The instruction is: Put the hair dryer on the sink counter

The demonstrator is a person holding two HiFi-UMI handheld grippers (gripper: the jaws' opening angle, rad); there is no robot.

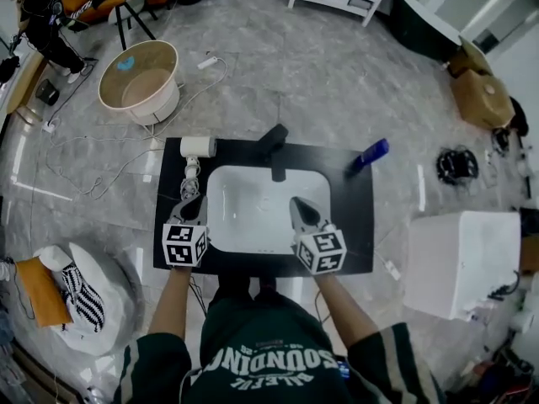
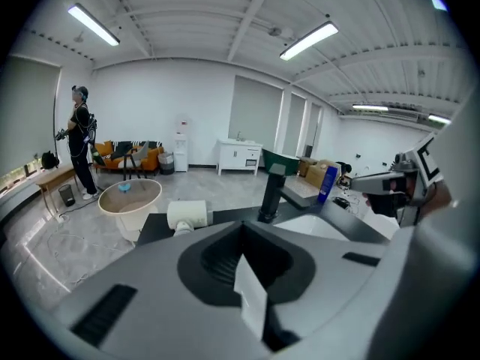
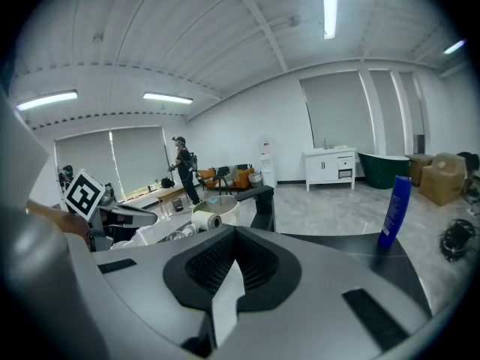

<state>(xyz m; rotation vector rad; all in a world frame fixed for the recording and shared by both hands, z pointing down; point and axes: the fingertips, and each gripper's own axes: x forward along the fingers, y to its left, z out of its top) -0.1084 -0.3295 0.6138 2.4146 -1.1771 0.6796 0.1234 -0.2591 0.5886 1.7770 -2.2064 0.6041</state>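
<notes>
A round beige tub (image 1: 165, 101) on the floor holds a small blue thing (image 1: 126, 63). The white basin (image 1: 244, 213) is sunk in the black table (image 1: 354, 225). The hair dryer (image 1: 198, 147) lies at the table's rear left corner. Its barrel lies crosswise, mouth toward the faucet (image 1: 274, 148), and its handle runs toward the front edge. Left tool (image 1: 195, 204) and right tool (image 1: 297, 205) are both clenched on nothing.

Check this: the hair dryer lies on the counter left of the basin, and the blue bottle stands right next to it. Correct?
Not quite. The hair dryer does lie on the counter left of the basin, but the blue bottle stands at the counter's back right corner, on the basin's other side. The head view shows it.
</notes>
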